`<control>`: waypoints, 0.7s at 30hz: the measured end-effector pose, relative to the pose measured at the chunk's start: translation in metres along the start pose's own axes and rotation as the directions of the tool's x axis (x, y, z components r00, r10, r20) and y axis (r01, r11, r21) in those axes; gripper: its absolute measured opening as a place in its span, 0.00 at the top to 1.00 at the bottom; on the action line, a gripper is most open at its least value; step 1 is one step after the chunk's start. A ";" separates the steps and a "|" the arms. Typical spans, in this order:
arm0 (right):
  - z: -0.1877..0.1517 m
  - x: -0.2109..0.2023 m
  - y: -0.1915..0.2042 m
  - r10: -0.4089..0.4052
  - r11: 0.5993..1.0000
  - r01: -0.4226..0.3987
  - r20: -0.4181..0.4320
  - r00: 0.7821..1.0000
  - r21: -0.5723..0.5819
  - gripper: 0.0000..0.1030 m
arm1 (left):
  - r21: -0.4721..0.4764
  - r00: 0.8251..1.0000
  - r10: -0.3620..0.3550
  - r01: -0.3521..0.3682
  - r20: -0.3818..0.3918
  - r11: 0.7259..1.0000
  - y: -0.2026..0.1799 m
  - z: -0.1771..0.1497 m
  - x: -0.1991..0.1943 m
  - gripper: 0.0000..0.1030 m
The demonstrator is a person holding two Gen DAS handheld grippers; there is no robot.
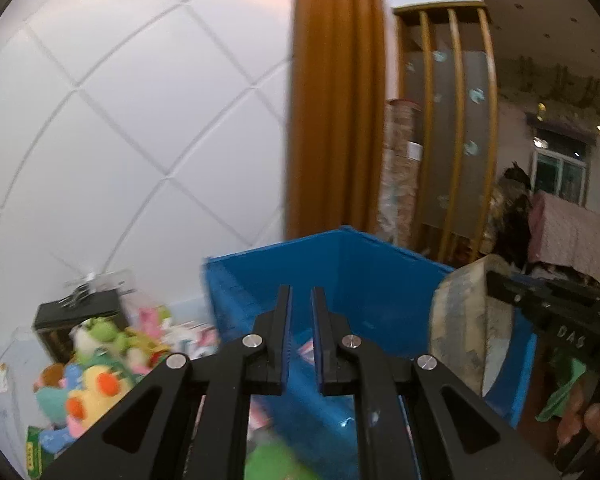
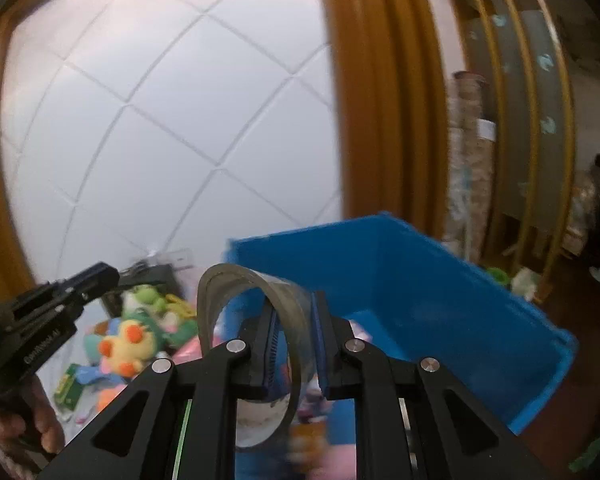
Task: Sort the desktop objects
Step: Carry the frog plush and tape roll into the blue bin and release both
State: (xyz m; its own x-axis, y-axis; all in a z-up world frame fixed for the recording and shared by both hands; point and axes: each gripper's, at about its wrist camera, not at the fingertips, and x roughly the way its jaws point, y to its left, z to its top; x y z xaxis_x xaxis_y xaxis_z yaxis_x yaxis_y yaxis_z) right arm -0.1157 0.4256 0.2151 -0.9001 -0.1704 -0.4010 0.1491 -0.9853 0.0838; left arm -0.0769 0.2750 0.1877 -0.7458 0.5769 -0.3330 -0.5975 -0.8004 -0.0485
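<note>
Room: a white quilted wall (image 2: pixel 148 128) stood behind, with a blue bin (image 2: pixel 440 300) and soft toys (image 1: pixel 92 384) below it.
Tape roll (image 2: pixel 256 320): it looked light, stiff and smooth; the band wall seemed the best place to grip.
Right gripper (image 2: pixel 294 340): its jaws were narrow, pinching the roll's wall, held near the bin's rim.
Left gripper (image 1: pixel 300 340): its jaws were closed and held nothing.

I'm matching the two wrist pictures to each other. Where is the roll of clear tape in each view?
Left wrist: the tape roll is at right, held by the right gripper, before the blue bin.
Right wrist: centre bottom, its wall pinched between the fingers.
Shared landmark: the blue bin.
</note>
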 end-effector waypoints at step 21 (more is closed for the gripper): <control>-0.075 0.078 -0.143 -0.067 0.993 0.028 -0.351 0.934 -0.116 0.38 | 0.066 0.941 0.024 -0.002 -0.337 0.998 -0.119 -0.055 0.084 0.50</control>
State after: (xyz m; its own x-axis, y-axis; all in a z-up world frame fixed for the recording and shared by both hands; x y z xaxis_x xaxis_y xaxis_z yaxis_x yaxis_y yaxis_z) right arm -0.1767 0.5522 0.1034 -0.7070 -0.0984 -0.7004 0.1704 -0.9848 -0.0336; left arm -0.0522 0.4096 0.1133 -0.6167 0.4688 -0.6324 -0.6145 -0.7888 0.0146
